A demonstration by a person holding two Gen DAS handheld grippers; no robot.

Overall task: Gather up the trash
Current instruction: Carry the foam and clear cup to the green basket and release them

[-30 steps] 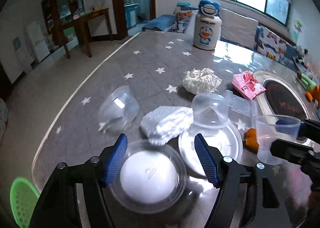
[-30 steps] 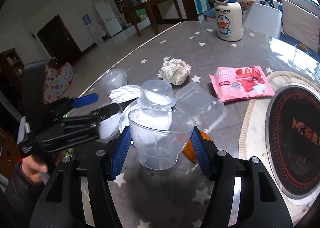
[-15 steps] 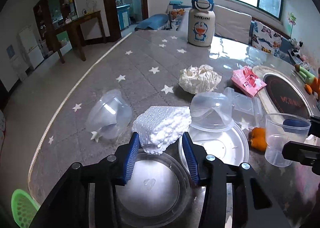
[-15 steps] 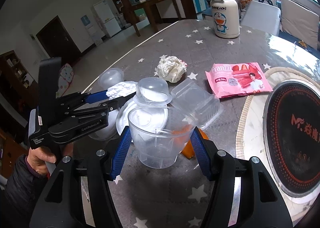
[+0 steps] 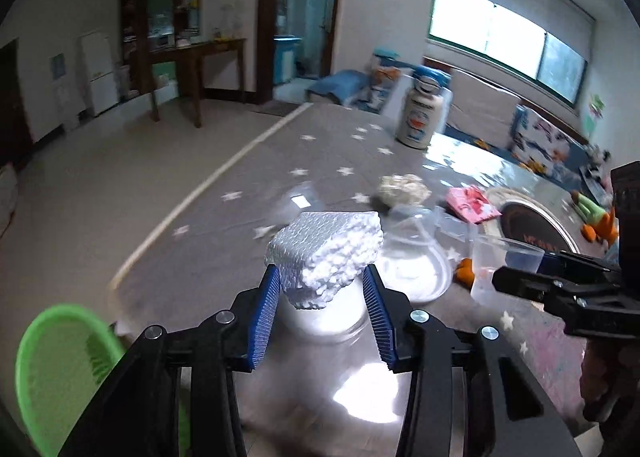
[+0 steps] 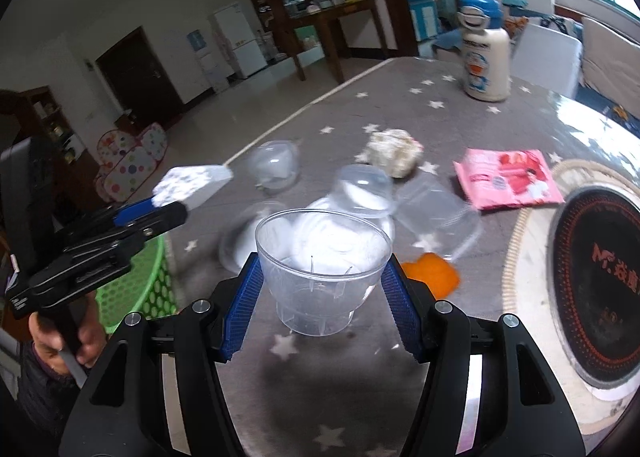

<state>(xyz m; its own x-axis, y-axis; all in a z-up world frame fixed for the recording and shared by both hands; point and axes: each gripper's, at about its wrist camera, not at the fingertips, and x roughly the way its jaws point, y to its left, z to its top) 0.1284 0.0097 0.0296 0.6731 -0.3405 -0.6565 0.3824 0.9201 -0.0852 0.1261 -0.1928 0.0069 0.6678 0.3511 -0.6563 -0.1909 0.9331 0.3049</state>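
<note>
White foam chunk (image 5: 324, 255), just one, sits pinched in my left gripper (image 5: 320, 289), now lifted off the desk (image 5: 248, 193), above the green basket (image 6: 136, 281). My right gripper (image 6: 322, 281) holds one clear cup (image 6: 322, 253) near it. Three more clear tubs lie behind that cup.

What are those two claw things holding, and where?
Left gripper pinches the white foam block by its lower sides; right gripper clasps the clear plastic cup around its wall.
</note>
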